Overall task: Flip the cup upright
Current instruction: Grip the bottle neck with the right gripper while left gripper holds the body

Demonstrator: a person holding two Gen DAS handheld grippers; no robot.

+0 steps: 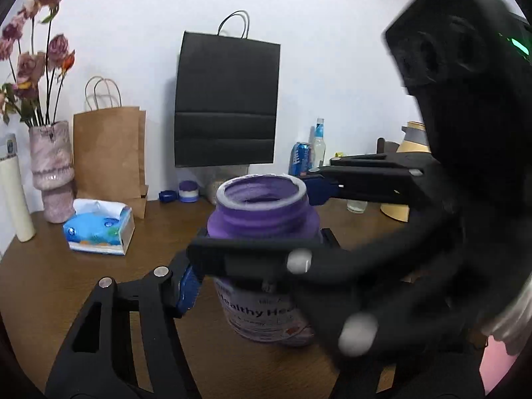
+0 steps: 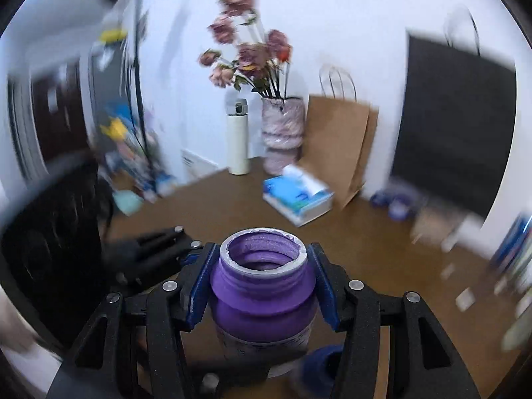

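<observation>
The cup is a purple jar with a white-rimmed open mouth facing up and a label reading "Healthy". It stands upright above the brown table. My right gripper is shut on the jar's shoulder, blue pads on both sides. It also shows in the left wrist view, crossing in front of the jar. My left gripper's left finger is beside the jar's left side; its right finger is hidden, so its state is unclear. The left gripper shows blurred in the right wrist view.
At the back stand a vase of dried flowers, a white flask, a brown paper bag, a black bag, a tissue pack, a blue can and bottle. A blue lid lies near the jar.
</observation>
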